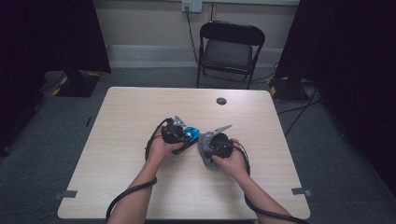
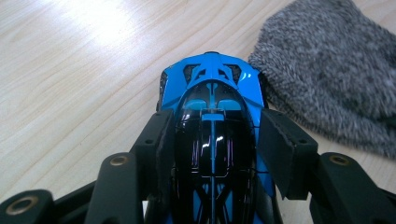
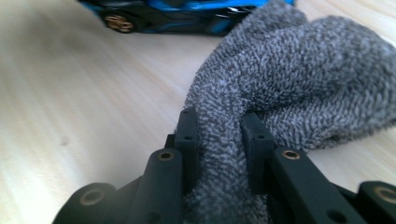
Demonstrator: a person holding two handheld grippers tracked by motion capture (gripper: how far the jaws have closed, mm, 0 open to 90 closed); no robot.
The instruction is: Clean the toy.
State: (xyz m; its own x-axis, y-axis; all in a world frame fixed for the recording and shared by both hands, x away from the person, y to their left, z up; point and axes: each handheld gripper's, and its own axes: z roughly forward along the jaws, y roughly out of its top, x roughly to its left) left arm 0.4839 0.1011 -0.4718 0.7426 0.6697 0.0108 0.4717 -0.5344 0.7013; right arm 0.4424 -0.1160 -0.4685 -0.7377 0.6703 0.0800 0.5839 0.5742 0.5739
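On the wooden table [image 1: 121, 140], a little left of its middle, the left gripper [image 1: 180, 135] points toward about two o'clock and clamps a blue and black toy car [image 1: 190, 135] by its flanks. In the left gripper view the gripper [image 2: 212, 135] has one pad pressed flat against each side of the car [image 2: 212, 88], whose blue nose sticks out past the fingertips at twelve o'clock and rests on the table. A grey woolly cloth [image 2: 327, 79] lies at about two o'clock from the car, its edge just beside the car's nose.

To the right, the right gripper [image 1: 210, 149] pinches that cloth [image 1: 205, 151] at the table's middle. In the right gripper view the gripper [image 3: 219, 135] has its jaws drawn narrow on a fold of the cloth [image 3: 299, 70], which bunches up toward one o'clock. The car [image 3: 177, 14] sits at twelve o'clock, just behind the cloth.
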